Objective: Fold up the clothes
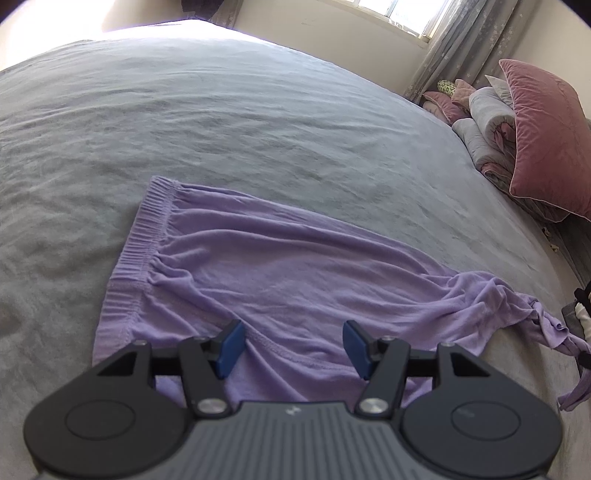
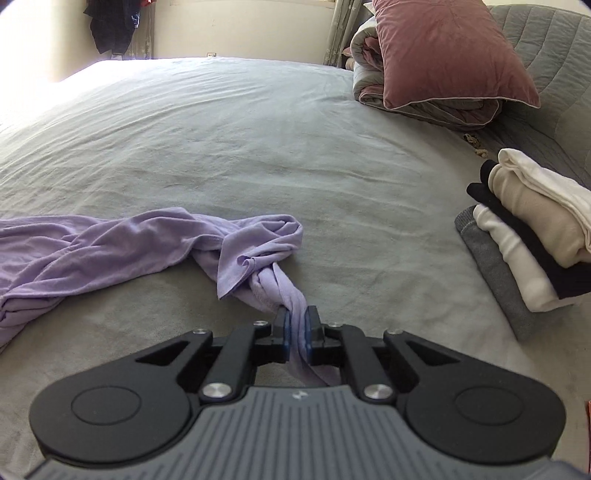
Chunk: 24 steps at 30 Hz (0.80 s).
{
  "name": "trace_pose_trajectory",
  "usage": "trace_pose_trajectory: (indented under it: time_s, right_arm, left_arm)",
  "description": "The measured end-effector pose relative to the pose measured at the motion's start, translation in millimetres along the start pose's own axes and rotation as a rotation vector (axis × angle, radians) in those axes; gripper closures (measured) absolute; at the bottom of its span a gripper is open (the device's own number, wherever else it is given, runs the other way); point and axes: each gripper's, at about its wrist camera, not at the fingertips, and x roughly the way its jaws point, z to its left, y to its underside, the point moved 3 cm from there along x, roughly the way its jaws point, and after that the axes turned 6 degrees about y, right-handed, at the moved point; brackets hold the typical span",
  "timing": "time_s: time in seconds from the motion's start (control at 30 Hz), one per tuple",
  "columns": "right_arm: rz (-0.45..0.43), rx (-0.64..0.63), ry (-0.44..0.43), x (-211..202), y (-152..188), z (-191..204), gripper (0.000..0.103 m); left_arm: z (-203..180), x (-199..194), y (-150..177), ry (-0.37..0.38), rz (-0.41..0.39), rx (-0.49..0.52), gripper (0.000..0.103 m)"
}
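A lilac garment [image 1: 280, 273] with an elastic waistband [image 1: 144, 236] lies spread on the grey bed sheet [image 1: 221, 110]. My left gripper [image 1: 293, 347] hovers open over its near edge, blue pads wide apart, nothing between them. In the right wrist view the same lilac garment [image 2: 110, 243] trails in from the left and bunches into a twisted end [image 2: 273, 284]. My right gripper [image 2: 298, 328] is shut on that twisted end, with cloth running back between the pads.
A stack of folded clothes [image 2: 532, 236] in white, beige, black and grey sits at the right of the bed. A mauve pillow [image 2: 450, 51] rests on a rolled quilt [image 2: 373, 74] at the head. A window [image 1: 399, 14] and curtain [image 1: 465, 40] stand beyond.
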Motion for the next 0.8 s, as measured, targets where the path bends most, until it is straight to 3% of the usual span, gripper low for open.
trace_pose_trajectory:
  time_s: [0.3,0.53,0.8]
  right_arm:
    - [-0.124,0.033,0.054,-50.2,-28.4,-37.8,0.095]
    - [-0.173,0.049,0.095,-73.6,-34.1,-59.7,0.095]
    - [-0.163,0.021,0.106,-60.0,-60.2,-59.1,0.095]
  left_arm:
    - [-0.8,0.7,3.2,-0.009,0.001,0.031,0.043]
    - [-2.3,2.2,2.4,-0.018,-0.001,0.027,0.043]
    - [-1.4,2.0,0.7,-0.024,-0.014,0.019,0.043]
